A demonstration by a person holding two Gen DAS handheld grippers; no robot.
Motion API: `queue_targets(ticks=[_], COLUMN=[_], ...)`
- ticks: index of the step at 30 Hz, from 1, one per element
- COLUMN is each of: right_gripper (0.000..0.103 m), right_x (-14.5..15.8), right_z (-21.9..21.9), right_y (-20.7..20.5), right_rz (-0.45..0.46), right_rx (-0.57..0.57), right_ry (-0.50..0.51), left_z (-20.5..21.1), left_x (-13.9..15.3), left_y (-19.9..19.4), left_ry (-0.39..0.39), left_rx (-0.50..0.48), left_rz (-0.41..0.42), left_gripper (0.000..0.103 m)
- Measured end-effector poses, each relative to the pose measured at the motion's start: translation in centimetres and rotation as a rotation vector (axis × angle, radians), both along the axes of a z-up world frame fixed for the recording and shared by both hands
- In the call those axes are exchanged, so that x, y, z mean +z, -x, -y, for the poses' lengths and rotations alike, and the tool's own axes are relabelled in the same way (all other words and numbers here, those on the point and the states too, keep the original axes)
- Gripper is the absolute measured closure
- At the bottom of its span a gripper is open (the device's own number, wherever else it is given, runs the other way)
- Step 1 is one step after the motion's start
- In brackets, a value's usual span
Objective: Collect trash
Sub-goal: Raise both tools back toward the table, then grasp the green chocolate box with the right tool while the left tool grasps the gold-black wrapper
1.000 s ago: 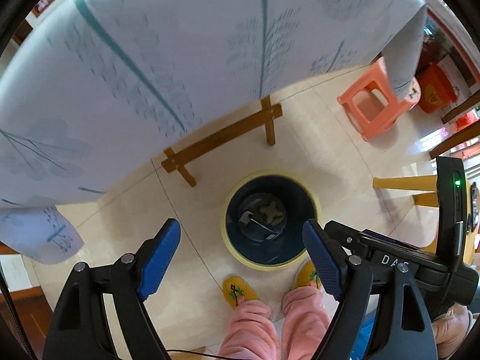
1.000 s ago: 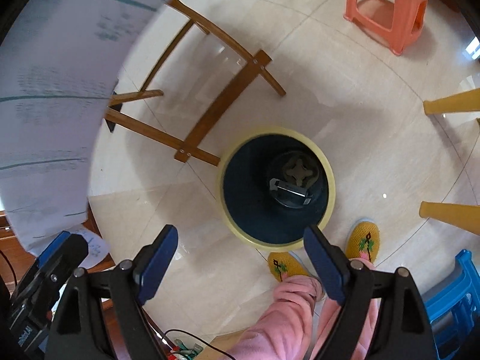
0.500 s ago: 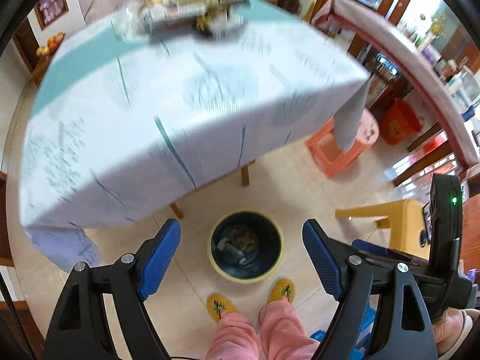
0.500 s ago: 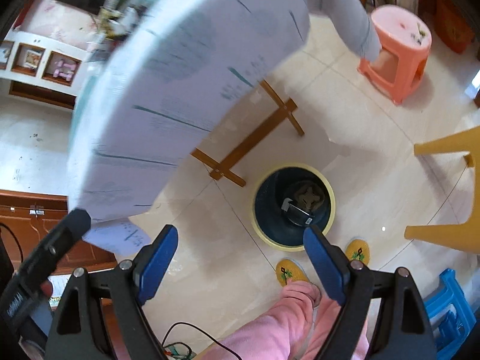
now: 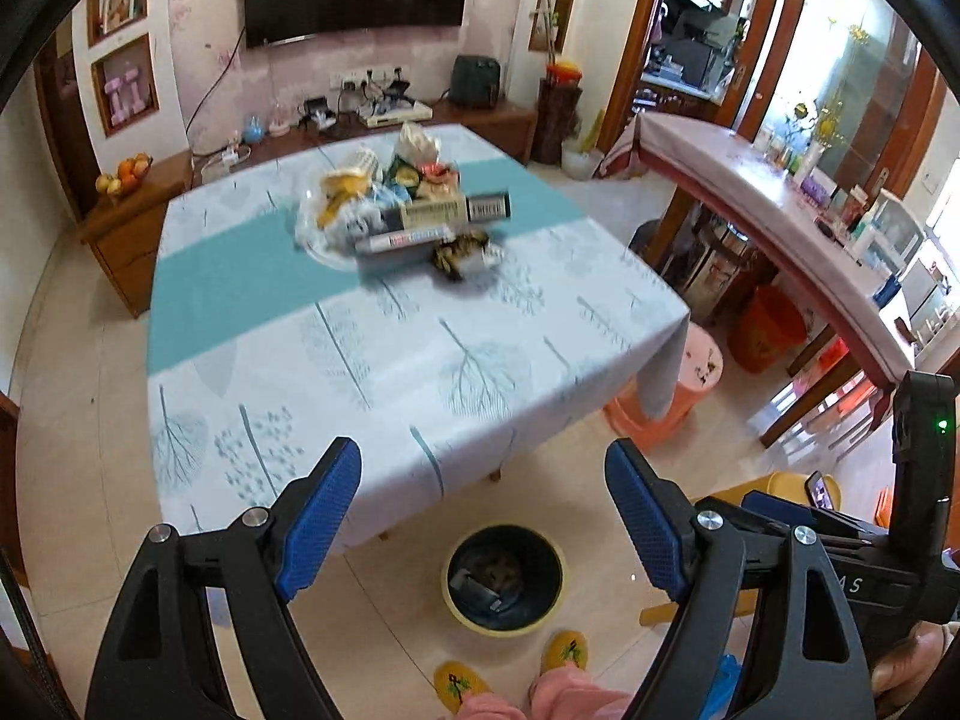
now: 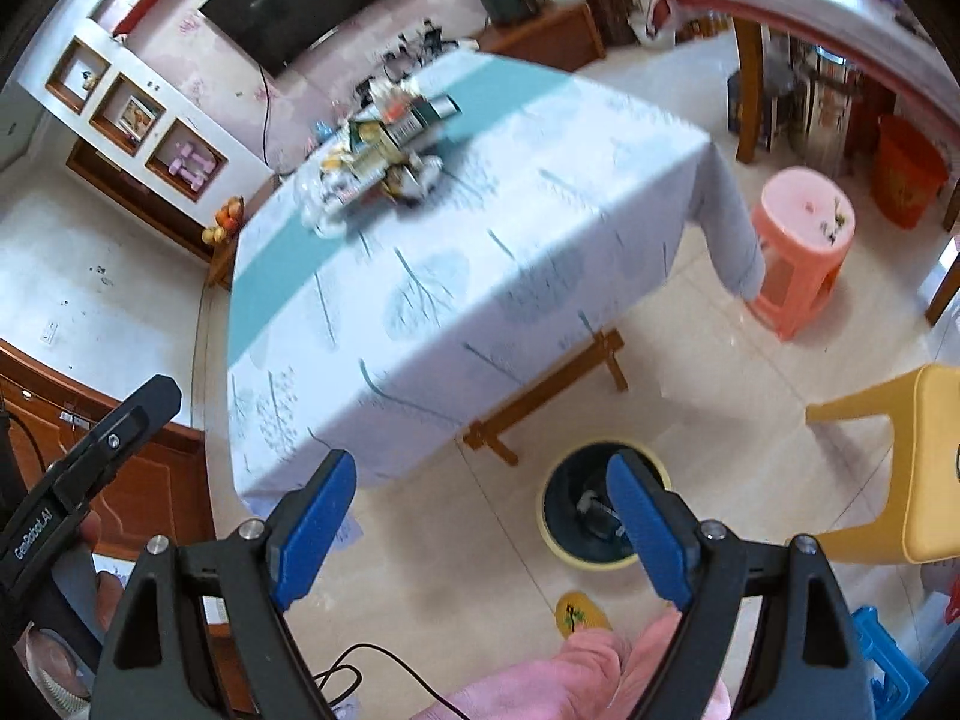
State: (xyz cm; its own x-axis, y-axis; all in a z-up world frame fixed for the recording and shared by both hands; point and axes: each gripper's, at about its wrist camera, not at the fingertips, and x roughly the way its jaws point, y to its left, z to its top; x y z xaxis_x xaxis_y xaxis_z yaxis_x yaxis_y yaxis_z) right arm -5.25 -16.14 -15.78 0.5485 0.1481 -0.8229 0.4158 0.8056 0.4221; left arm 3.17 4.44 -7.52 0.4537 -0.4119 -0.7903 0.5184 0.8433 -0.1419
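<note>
Both views now lifted from dark yellow-rimmed bin [image 5: 504,579], some trash inside, to mixed wrapper-and-box pile [image 5: 402,210] upper centre, uncollected. Left gripper [image 5: 480,516], right gripper [image 6: 480,522]: jaws wide, empty.

Both tongs, left [image 5: 483,516] and right [image 6: 480,525], are up high now! The bin [image 5: 504,577] drops away below, and the table [image 5: 420,360] top with its trash pile [image 5: 402,210] swings into sight.

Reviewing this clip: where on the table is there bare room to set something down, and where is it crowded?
The tablecloth is bare across its near half, from the teal stripe to the front edge. The trash pile crowds the far middle, on and beside the stripe. The far left corner looks free too.
</note>
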Motion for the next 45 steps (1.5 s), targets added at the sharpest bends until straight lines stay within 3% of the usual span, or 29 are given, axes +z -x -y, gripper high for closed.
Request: queue_targets(ticks=[5,15,26,31,38,45], right_gripper=[0.017,0.017,0.017,0.017,0.017,0.02], right_x=[2.8,5.8,7.9,7.5,5.8,2.1], right_z=[-0.5,-1.6,-1.5,0.7,6.5,11.0], right_y=[-0.8,-2.6,-6.5,-10.3,-19.6,-28.8], right_rz=[0.037,0.093,0.136,0.14,0.108,0.057], right_rx=[0.011,0.071,0.204,0.256,0.375,0.457], right_ry=[0.034,0.069,0.123,0.107,0.016,-0.093], left_z=[-0.7,-2.7,-0.5,1.8,6.6,11.8], left_x=[2.7,4.8,5.2,4.4,2.0,-3.8], left_y=[-0.1,-1.2,-3.7,-6.4,-11.8,-18.1], left_ry=[-0.031,0.015,0.033,0.036,0.01,-0.009], left_rx=[0.02,0.081,0.113,0.152,0.26,0.359], left_rz=[0.078,0.047,0.045,0.01,-0.06,-0.22], left_gripper=[0.021,0.021,0.021,0.021,0.021,0.021])
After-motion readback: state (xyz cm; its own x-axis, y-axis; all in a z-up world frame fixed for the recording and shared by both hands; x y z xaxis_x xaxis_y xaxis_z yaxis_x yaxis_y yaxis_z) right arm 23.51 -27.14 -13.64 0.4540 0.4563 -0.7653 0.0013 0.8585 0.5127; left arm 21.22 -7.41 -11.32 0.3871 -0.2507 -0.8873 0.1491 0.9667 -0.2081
